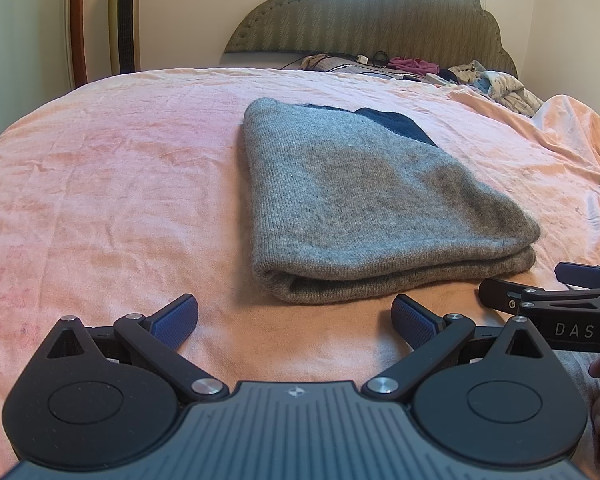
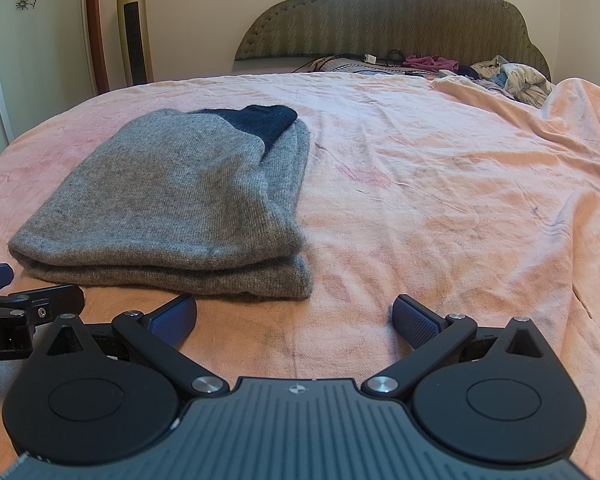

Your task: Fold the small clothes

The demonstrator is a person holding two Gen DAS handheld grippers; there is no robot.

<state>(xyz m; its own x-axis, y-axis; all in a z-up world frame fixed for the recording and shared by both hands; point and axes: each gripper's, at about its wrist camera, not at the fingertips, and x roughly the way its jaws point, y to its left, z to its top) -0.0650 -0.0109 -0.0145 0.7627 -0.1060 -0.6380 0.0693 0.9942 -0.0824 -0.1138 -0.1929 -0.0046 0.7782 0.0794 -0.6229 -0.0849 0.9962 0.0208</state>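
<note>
- Lying folded on a pink bedspread [image 1: 100,184]: a grey knit garment [image 1: 364,200], dark blue trim at its far end, folded edge nearest the tongs.
- Hovering just short of that edge: left gripper [image 1: 296,322], spread wide, holding nothing.
- Waiting beside it: right gripper [image 2: 294,320], equally wide, empty, facing bare bedspread right of the garment.
- Heaped by the padded headboard [image 2: 400,20]: loose clothes [image 2: 512,76] and cables.
- Standing at far left: a tower fan [image 2: 134,28].
</note>
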